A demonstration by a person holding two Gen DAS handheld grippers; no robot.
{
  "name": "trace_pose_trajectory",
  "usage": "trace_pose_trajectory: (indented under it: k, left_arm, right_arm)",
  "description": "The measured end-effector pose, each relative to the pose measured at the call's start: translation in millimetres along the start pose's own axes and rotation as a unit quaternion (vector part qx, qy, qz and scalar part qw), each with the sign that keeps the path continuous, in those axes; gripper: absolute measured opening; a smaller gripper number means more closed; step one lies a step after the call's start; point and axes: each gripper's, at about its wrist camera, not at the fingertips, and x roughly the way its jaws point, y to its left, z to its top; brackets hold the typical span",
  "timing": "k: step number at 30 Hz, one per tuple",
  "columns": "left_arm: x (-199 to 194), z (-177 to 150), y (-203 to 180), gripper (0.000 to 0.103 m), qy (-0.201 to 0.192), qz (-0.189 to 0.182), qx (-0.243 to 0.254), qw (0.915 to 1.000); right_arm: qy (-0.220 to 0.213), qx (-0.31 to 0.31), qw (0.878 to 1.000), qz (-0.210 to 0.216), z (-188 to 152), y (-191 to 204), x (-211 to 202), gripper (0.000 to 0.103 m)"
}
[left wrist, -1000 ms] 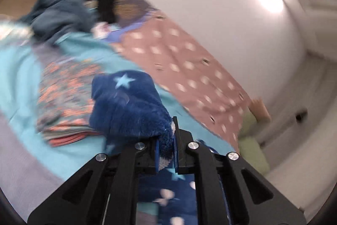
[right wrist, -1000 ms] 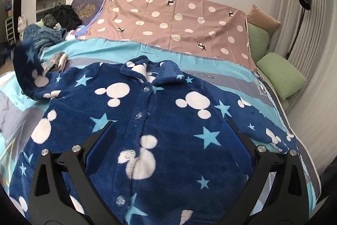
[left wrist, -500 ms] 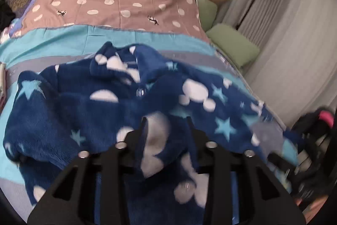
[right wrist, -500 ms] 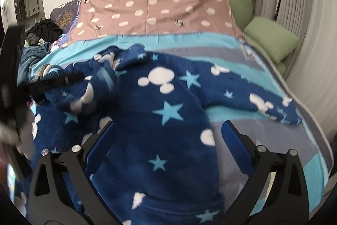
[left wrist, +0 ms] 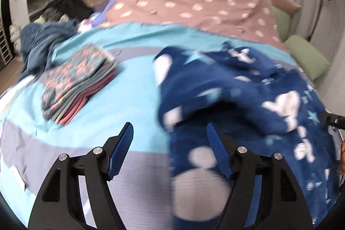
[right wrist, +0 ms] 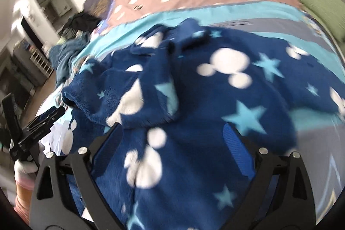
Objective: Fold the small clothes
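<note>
Lying across the bed is one fluffy fleece jacket (right wrist: 215,105), navy, scattered with pale blue stars and white mouse-head shapes, with small buttons down the front. Going left to right in the left camera's view: a rumpled heap of grey-blue clothes (left wrist: 43,42) at the far left edge of the bed, then one neat stack of folded clothes (left wrist: 75,81) with a flowery top layer and pink and grey layers under it, then a bare stretch of the turquoise and grey striped bedspread (left wrist: 133,87), then the jacket on the right half. Behind all this lies a smooth pink sheet (left wrist: 194,1) with white dots, and two green pillows (left wrist: 308,57) sit at the far right.

The jacket's long axis runs from the near edge of the bed toward the pink sheet, collar (right wrist: 185,36) at the far end. Its one sleeve (right wrist: 120,96) on the left side is folded across the chest, thick and bunched, cuff end toward the left.

Both grippers have flat blue ribbed pads on black arms. The left gripper (left wrist: 170,150) is spread wide, empty, over the jacket's left edge and the bedspread. The right gripper (right wrist: 172,152) is spread wide too, empty, above the jacket's lower front.
</note>
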Motion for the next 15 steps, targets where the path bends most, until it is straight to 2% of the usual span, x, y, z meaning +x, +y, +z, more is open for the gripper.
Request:
trace_pose_trajectory:
  k: [2,6,8,9,10,11,12,13,15]
  left_arm:
    - [7,0,4,0.071,0.013,0.005,0.002,0.9999]
    - [26,6,4,0.071,0.025,0.007,-0.006,0.9996]
    - [34,12,0,0.071,0.023,0.026,0.002,0.9994]
    - [37,13,-2,0.071,0.022,0.040,0.007,0.9990]
    - [40,14,-3,0.071,0.020,0.055,0.010,0.9982]
    - [42,15,-3,0.071,0.019,0.064,0.011,0.9977]
    - [42,14,-2,0.071,0.019,0.068,0.012,0.9975]
    - [42,14,-3,0.071,0.018,0.073,0.013,0.9971]
    - [42,11,-3,0.073,0.013,0.084,0.018,0.9963]
  right_arm:
    - [0.015,-0.017,1.000,0.000,13,5,19,0.096]
    - [0.027,-0.033,0.999,-0.027,35,7,51,0.096]
    - [0.034,-0.017,0.999,-0.023,39,5,62,0.096]
    - [0.041,0.003,0.999,-0.009,39,3,66,0.092]
    - [0.045,0.014,0.999,0.002,39,3,66,0.069]
    - [0.058,0.026,0.998,0.025,39,3,66,0.052]
    - [0.072,0.026,0.996,0.046,41,5,63,0.026]
    - [0.070,0.023,0.996,0.059,44,5,57,0.019]
    - [0.013,0.011,0.998,0.058,50,6,22,0.019]
